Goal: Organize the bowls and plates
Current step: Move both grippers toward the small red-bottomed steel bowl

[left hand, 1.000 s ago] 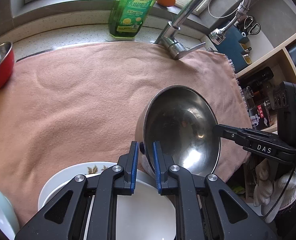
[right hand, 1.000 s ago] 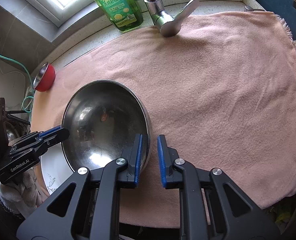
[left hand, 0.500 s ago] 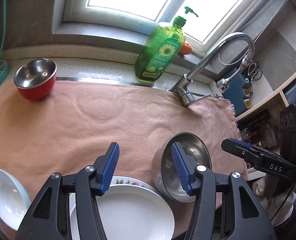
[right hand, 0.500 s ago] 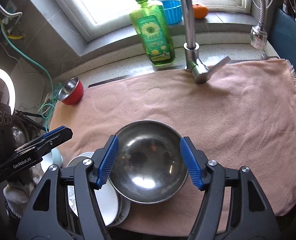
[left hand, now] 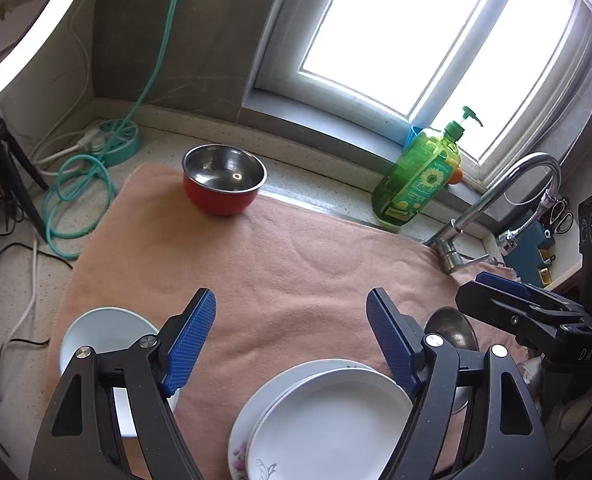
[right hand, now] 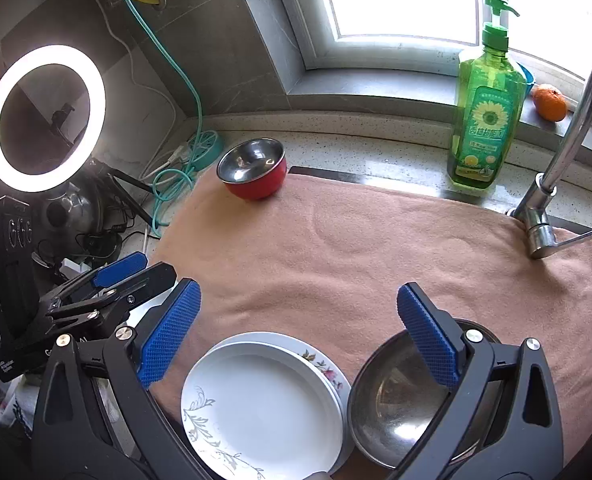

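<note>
We have just let go of the steel bowl [right hand: 399,408] below our right gripper [right hand: 296,340], both grippers' jaws having just opened wide and empty, left gripper [left hand: 292,336] too, so the red bowl [left hand: 224,180] ahead comes next.

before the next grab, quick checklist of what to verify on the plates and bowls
1. Left gripper empty, jaws just been opening: ok.
2. Right gripper empty, jaws just been opening: ok.
3. Steel bowl set down on the pink towel beside the plate stack, upright: ok.
4. Plate stack neatly aligned: not ok, floral plate peeks out underneath.
5. Red bowl grouped with other bowls: not ok, alone at the far edge.
6. Pale blue bowl contents: cannot tell, partly hidden.
</note>
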The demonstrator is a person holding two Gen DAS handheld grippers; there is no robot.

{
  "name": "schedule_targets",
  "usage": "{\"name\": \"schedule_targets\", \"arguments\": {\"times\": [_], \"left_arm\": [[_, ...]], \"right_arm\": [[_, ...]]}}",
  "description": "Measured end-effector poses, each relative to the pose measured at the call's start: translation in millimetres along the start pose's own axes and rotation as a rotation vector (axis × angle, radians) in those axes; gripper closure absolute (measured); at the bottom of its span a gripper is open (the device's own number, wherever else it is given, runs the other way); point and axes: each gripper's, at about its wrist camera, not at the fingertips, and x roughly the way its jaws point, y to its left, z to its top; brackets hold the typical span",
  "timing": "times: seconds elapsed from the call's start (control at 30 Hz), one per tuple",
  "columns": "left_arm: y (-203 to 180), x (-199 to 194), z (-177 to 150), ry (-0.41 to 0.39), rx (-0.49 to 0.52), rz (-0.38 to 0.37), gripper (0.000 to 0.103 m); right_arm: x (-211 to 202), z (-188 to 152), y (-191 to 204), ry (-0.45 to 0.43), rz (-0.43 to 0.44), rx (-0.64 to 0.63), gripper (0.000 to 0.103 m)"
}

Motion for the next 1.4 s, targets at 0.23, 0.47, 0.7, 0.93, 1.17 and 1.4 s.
{"name": "schedule_targets", "arguments": {"times": [0.23,0.47,0.7,0.93,1.17,1.4], "left_arm": [[42,-15,11,-0.038,-0.082,0.106,0.025],[68,-29,17,-0.082,-0.134,0.140,0.025],[69,-20,27,-0.062,-0.086,0.148,0.025],[76,-4,43,-0.007,-0.040,0.119,0.025],[91,21,66,0.072,-0.028,0.090,0.025],[113,53,90,0.136,-0.090,0.010,0.025]], "right_arm": [[26,30,22,0.041,-0.038,-0.037,0.002],[45,41,49,0.076,-0.039,-0.113,0.002],[56,55,47,0.081,-0.058,-0.095,0.003],[66,70,34,0.072,-0.075,-0.055,0.002],[75,91,21,0.055,-0.052,0.021,0.003],[93,111,11,0.045,-0.012,0.068,0.003]]}}
